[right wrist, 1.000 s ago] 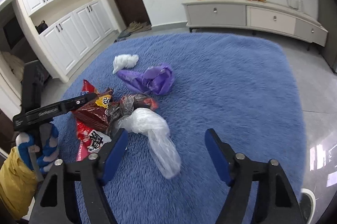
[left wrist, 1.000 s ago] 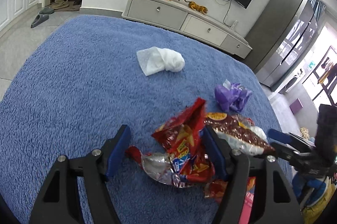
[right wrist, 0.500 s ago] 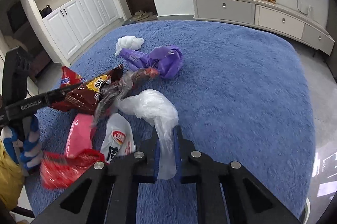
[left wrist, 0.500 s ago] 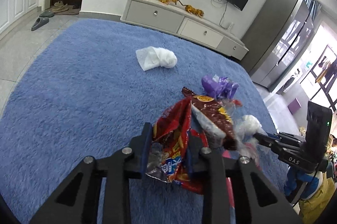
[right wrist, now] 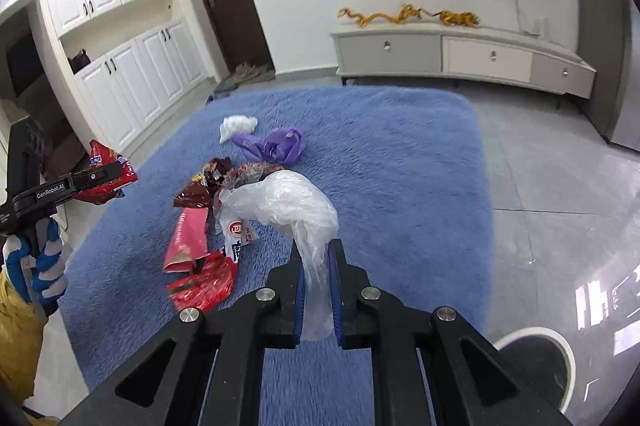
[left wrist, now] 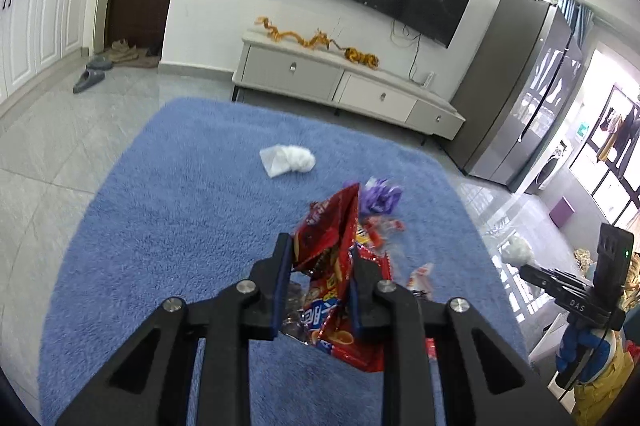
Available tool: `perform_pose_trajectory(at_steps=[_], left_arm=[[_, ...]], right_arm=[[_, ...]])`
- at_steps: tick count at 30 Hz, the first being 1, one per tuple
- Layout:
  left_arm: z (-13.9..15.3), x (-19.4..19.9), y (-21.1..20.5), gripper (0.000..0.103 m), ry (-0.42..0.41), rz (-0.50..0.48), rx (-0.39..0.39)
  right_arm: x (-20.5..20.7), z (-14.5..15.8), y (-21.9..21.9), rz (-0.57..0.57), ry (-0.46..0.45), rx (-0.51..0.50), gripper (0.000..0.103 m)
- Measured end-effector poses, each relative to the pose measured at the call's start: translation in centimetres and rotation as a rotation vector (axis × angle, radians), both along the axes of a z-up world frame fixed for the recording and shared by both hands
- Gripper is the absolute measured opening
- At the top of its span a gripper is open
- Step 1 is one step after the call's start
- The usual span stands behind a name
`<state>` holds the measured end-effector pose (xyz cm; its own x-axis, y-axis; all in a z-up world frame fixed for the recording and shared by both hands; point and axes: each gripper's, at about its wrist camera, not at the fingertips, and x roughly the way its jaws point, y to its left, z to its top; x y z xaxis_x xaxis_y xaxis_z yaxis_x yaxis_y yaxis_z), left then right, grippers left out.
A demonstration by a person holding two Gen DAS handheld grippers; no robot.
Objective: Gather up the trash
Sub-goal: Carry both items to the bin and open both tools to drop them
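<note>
My left gripper [left wrist: 320, 246] has its jaws closing, and the pads press on a red snack bag [left wrist: 328, 222] that hangs above the blue rug [left wrist: 180, 205]. My right gripper [right wrist: 317, 246] is shut on a clear plastic bag [right wrist: 288, 201], also lifted off the rug. On the rug lie a white tissue [right wrist: 238, 125], a purple bag [right wrist: 276, 145], a brown wrapper [right wrist: 200, 189], a pink wrapper [right wrist: 188, 238], a red wrapper [right wrist: 204, 282] and a white packet [right wrist: 238, 234]. The right wrist view shows the left gripper [right wrist: 100, 177] at far left with the red bag.
A pale TV cabinet [left wrist: 344, 85] stands beyond the rug under a wall TV. A dark fridge [left wrist: 516, 97] is at the right. A round white-rimmed object [right wrist: 536, 358] sits on the tiled floor right of the rug. Slippers [left wrist: 90, 77] lie by the door.
Both grippers went from wide open to shut, the left on the red snack bag and the right on the clear plastic bag. Both then rose and drew back, lifting these off the rug.
</note>
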<state>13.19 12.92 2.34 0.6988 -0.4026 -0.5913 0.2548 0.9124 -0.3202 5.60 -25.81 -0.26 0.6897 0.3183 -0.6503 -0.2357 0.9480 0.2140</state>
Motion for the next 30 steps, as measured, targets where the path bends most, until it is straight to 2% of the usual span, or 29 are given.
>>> perform_pose_trajectory(at_steps=[7, 14, 20, 30], left_arm=[[3.7, -3.1, -2.4, 0.023, -0.063, -0.041, -0.001], [5.8, -5.8, -8.6, 0.023, -0.083, -0.155, -0.001], [6.1, -6.6, -17.7, 0.023, -0.051, -0.306, 0.002], [2.5, -6.8, -36.7, 0.023, 0.064, -0.573, 0.055]], right_arm=[[-5.5, 2.3, -4.3, -0.101, -0.064, 0.032, 0.011], [-10.3, 2.4, -10.1, -0.248, -0.073, 0.079, 0.011], [-13.2, 0.6, -15.8, -0.398, -0.023, 0.121, 0.011], [-13.5, -5.0, -22.8, -0.553, 0.149, 0.190, 0.011]])
